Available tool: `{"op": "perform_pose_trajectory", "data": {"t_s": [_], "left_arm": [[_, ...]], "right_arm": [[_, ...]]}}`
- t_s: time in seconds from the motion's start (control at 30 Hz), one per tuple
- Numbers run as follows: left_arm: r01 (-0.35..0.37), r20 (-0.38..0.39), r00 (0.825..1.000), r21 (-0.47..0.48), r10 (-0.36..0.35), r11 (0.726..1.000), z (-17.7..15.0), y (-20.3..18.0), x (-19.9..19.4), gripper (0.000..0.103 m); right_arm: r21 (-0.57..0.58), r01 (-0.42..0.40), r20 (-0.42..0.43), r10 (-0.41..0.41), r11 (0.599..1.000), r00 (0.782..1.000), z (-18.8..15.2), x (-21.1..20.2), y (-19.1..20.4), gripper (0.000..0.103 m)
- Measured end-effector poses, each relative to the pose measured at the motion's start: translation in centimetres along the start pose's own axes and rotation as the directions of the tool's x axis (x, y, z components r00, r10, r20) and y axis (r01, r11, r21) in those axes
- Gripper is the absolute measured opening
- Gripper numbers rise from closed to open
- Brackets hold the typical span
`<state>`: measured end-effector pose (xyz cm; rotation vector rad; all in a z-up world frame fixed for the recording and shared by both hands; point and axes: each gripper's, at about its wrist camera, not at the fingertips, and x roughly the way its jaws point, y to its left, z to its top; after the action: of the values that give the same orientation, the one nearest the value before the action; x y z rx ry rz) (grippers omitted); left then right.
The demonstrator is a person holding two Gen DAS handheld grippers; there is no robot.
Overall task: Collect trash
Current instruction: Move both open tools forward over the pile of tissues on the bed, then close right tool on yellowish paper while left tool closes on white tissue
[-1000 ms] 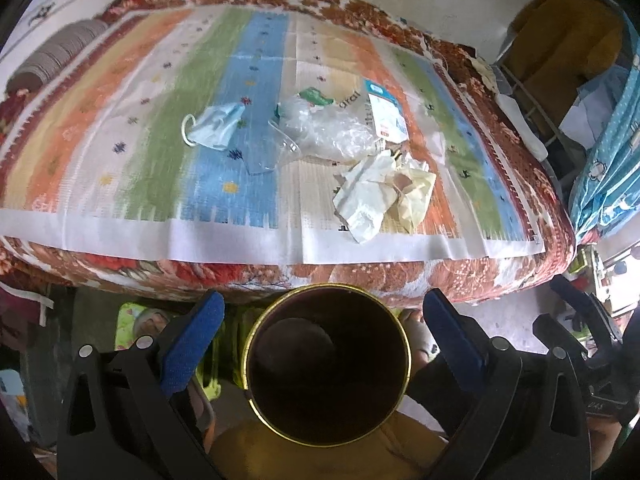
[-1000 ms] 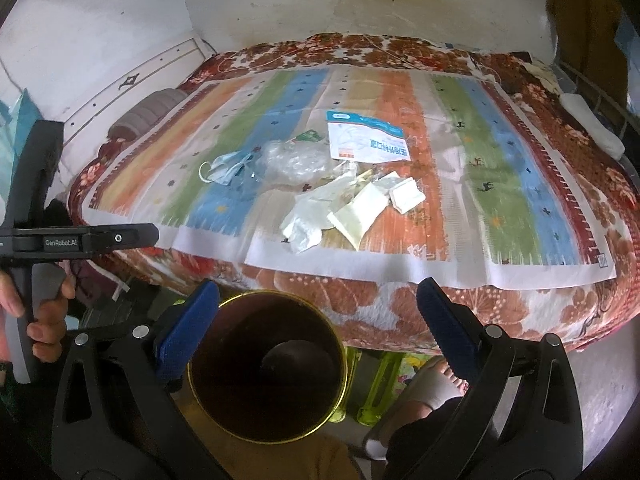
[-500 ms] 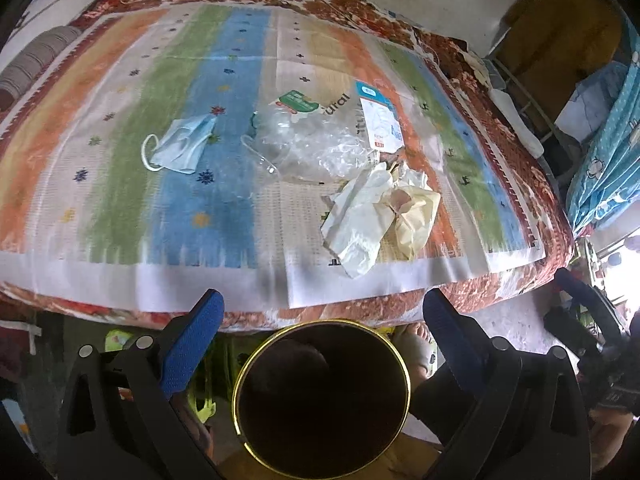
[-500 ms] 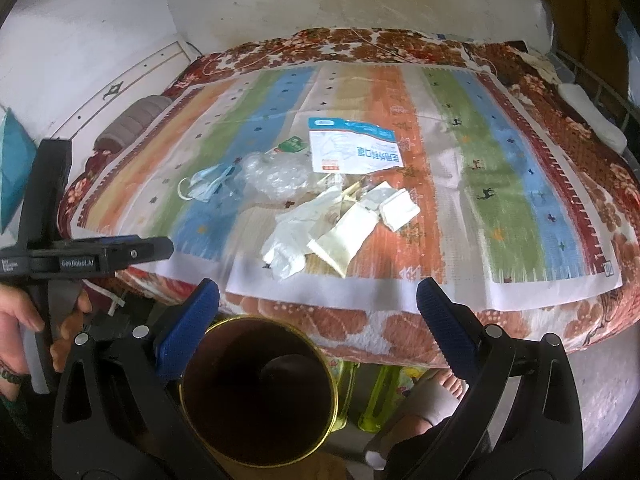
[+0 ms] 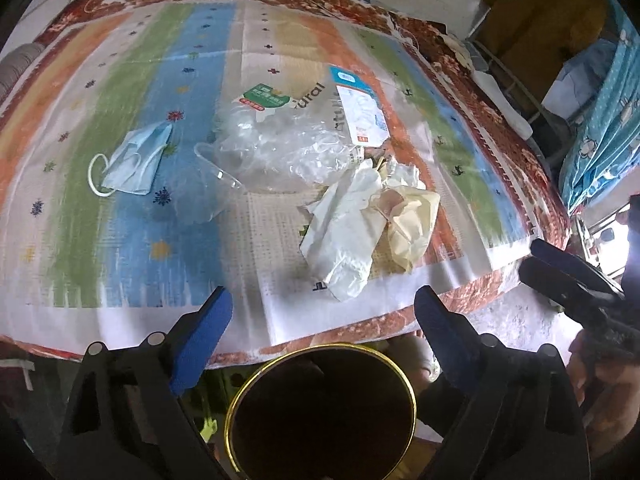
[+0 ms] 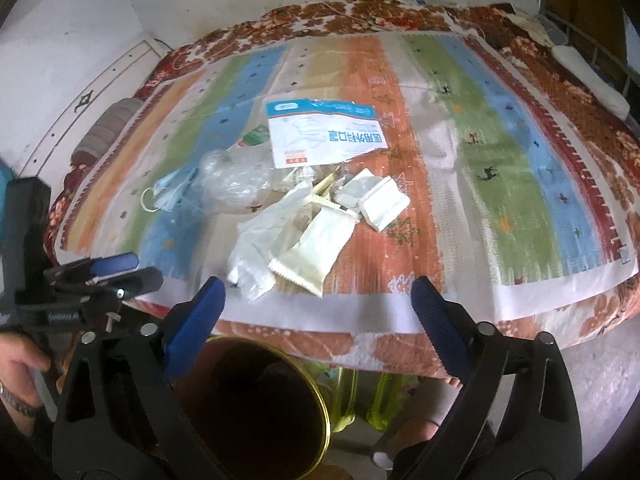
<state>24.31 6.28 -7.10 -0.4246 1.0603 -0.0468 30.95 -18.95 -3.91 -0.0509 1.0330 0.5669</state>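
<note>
Left wrist view: striped mat [image 5: 120, 220] on bed; blue face mask [image 5: 136, 162], clear plastic wrap [image 5: 276, 148], crumpled white wrapper [image 5: 344, 232]; gold-rimmed bin [image 5: 324, 412] below. Left gripper [image 5: 322, 320] fingers wide apart, holding nothing.

Right wrist view: mask packet [image 6: 324, 132], cream pouch [image 6: 316, 252], folded tissue [image 6: 380, 202]. Right gripper [image 6: 318, 308] fingers wide apart, holding nothing.

You see a striped mat [image 5: 120, 208] spread over a floral bedcover [image 6: 592, 116], blue patterned curtain [image 5: 600, 128] alongside.
</note>
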Motion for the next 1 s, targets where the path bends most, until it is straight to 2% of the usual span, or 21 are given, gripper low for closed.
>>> {"op": "perform_pose_trajectory", "data": {"t_s": [0.1,0.23,0.3,0.37,0.6,0.7,0.77,0.9,1.0], "left_arm": [[-0.013,-0.014,1.0,-0.008,0.012,1.0,0.3,0.4,0.9,0.084],[-0.017,-0.031,0.999,0.005,0.017,1.0,0.5,0.4,1.9,0.083],[-0.008,-0.043,0.999,0.016,0.009,1.0,0.5,0.3,2.4,0.076],[-0.003,-0.05,0.999,0.041,0.005,0.999,0.4,0.0,3.1,0.073],[-0.011,-0.051,0.999,0.076,0.015,0.997,0.8,-0.8,5.1,0.071],[0.002,-0.036,0.999,0.044,-0.001,0.999,1.3,-0.5,5.7,0.071],[0.022,-0.023,1.0,-0.001,-0.022,1.0,1.8,0.0,6.1,0.068],[0.044,-0.034,0.998,-0.034,-0.046,0.998,2.3,0.4,7.0,0.054],[0.067,-0.047,0.997,-0.033,-0.068,0.997,2.5,0.2,7.9,0.053]], "right_arm": [[-0.012,0.025,-0.015,-0.025,1.0,1.0,0.7,1.8,-0.1,0.085],[-0.008,0.034,-0.033,-0.034,0.999,0.999,1.4,3.7,-0.5,0.081],[0.005,0.028,-0.037,-0.028,1.0,0.999,1.9,4.4,-0.7,0.08],[0.011,0.025,-0.04,-0.025,1.0,0.999,2.2,5.0,-0.7,0.079],[0.028,0.015,-0.075,-0.013,0.999,0.997,2.9,6.9,-1.0,0.069],[0.019,0.019,-0.081,-0.018,1.0,0.997,3.1,7.4,-0.7,0.064],[0.018,0.021,-0.083,-0.019,1.0,0.996,3.3,7.9,-0.6,0.058],[0.012,0.031,-0.104,-0.029,0.999,0.994,3.4,8.7,-0.5,0.047],[0.007,0.042,-0.127,-0.041,0.999,0.991,3.2,9.3,-0.8,0.03]]}}
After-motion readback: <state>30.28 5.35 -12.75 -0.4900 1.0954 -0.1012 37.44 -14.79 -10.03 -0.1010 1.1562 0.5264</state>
